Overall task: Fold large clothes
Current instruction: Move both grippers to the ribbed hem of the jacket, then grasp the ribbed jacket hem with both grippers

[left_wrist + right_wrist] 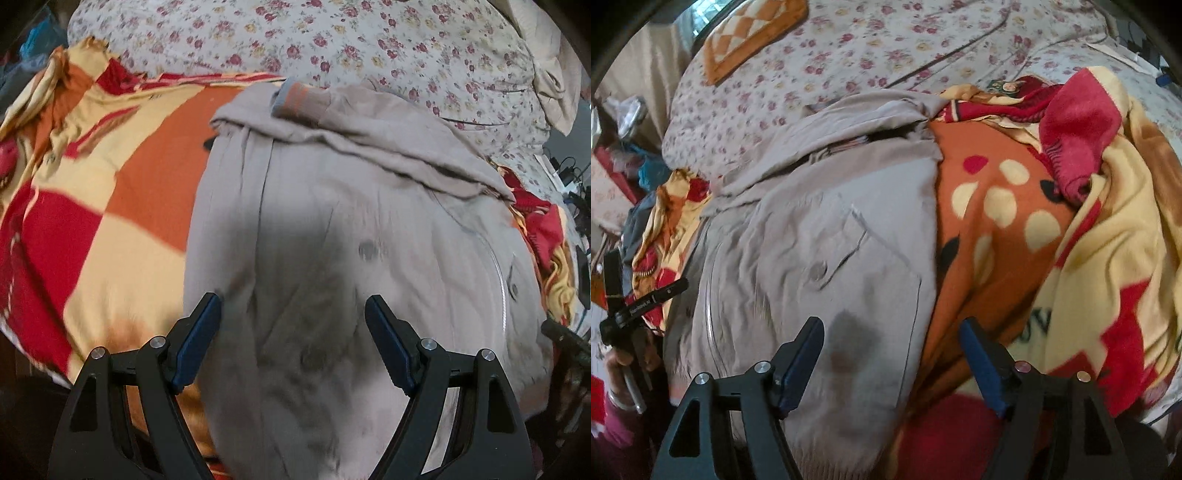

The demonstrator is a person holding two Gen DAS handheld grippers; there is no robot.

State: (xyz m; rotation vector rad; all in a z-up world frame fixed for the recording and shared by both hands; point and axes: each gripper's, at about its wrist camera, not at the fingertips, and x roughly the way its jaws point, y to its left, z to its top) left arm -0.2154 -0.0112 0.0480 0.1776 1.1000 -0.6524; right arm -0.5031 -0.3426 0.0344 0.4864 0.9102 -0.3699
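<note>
Item: beige jacket (332,221), flat on patterned blanket (92,206) atop bed w/ floral sheet (332,37). Jacket's side edges free, blanket showing both sides. Left tongs (293,314) spread, holding nothing, over jacket. Right tongs (892,336) spread, straddling jacket's right edge.

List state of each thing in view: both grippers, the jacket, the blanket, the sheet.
left gripper: open, above the jacket, holding nothing.
right gripper: open, over the jacket's right edge, holding nothing.
beige jacket: spread on the blanket, a sleeve folded across its top, pocket flap buttoned.
red-orange blanket: spread under the jacket, bunched at the edges.
floral sheet: lying beyond the jacket, lightly creased.
</note>
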